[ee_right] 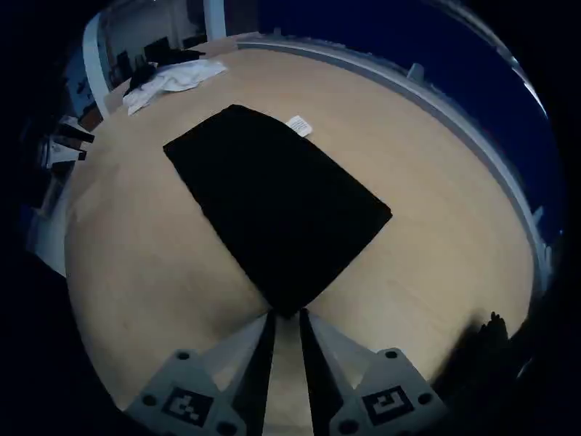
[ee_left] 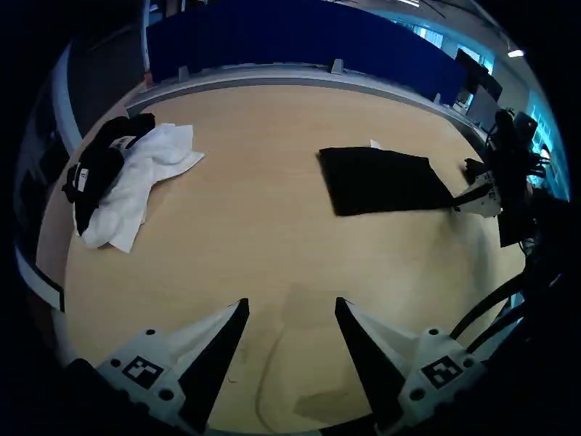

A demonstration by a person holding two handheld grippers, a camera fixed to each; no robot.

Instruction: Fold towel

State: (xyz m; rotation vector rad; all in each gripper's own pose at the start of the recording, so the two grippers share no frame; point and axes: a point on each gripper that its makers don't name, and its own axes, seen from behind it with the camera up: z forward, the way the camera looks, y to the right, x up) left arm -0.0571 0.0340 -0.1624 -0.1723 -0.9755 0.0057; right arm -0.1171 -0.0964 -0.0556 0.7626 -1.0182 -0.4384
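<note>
A black towel [ee_right: 276, 203] lies flat on the wooden table [ee_right: 436, 218], folded into a rectangle, with a small white label [ee_right: 299, 125] at its far edge. My right gripper [ee_right: 287, 314] is at the towel's near corner, its fingers drawn close together on that corner. The left gripper view has the same towel [ee_left: 381, 180] at the centre right, with the right gripper [ee_left: 476, 198] at its right corner. My left gripper [ee_left: 291, 301] hovers open above bare table, well short of the towel, holding nothing.
A heap of white cloth [ee_left: 141, 182] and black cloth [ee_left: 98, 171] lies at the table's far left [ee_right: 174, 76]. A blue partition [ee_left: 305, 36] runs along the back edge. Dark cables and equipment [ee_left: 519, 174] stand at the right.
</note>
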